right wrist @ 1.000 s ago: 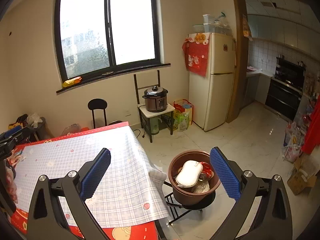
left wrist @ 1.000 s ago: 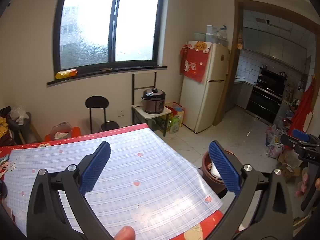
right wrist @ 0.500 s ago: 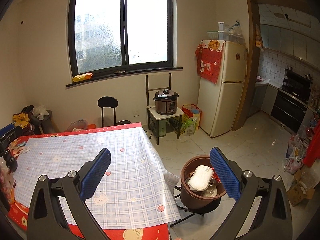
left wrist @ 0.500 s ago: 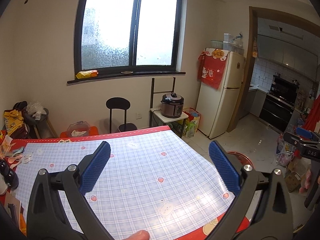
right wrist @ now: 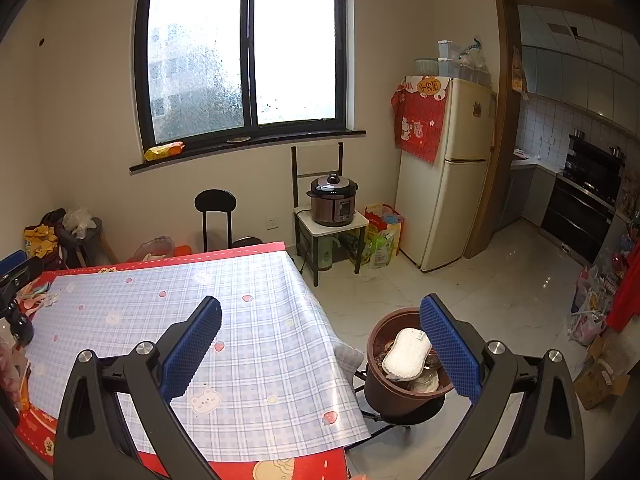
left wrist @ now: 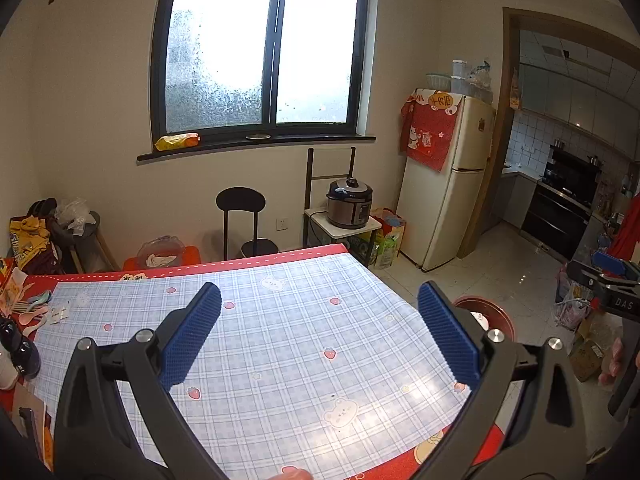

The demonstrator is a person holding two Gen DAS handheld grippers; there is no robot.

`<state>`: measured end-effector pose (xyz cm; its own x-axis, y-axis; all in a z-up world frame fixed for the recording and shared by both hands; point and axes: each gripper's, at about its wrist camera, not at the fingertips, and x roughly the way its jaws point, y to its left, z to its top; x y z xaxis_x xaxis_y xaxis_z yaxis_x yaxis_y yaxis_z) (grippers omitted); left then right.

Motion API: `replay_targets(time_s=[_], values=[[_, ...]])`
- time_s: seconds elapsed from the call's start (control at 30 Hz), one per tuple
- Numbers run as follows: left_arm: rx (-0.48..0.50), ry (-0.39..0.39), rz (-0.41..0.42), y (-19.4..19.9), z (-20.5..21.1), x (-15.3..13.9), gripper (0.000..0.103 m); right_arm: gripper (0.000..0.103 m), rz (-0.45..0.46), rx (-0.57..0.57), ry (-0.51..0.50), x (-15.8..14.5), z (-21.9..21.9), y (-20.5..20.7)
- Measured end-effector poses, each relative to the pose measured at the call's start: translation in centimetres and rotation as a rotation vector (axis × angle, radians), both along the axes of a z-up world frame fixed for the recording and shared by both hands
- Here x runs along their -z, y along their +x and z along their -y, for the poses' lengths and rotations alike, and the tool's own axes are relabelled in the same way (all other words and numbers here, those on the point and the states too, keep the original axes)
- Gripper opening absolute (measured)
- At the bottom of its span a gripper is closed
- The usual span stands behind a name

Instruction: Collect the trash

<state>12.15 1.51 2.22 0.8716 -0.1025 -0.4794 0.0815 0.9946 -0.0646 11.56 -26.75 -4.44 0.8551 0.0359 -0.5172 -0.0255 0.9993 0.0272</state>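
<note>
Our left tool (left wrist: 318,334) hangs spread wide and empty over the plaid tabletop (left wrist: 280,344). Our right tool (right wrist: 320,350) is equally wide, holding nothing, at the tabletop's right edge. Trash, a white sponge (right wrist: 405,354) on top, sits in the brown bin (right wrist: 384,390) beside it.

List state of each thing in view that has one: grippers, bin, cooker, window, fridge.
left gripper: open, holding nothing.
right gripper: open, holding nothing.
brown bin: no lid, partly filled, white sponge on top.
pressure cooker: lid on.
window: shut.
fridge: both doors shut, red cloth draped over its top.
</note>
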Motion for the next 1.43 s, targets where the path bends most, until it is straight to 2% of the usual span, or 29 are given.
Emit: replay_targets(time_s=[0.67,1.43], values=[[0.002,-0.003,-0.011,0.2,1.0,0.5,0.097,0.098,-0.009,0.011,0.002,0.1,0.2,0.2],[0.001,0.004,-0.039,0.3,3.5,0.8,0.097,0.098,-0.04,0.022,0.007,1.0,3.0,0.2]])
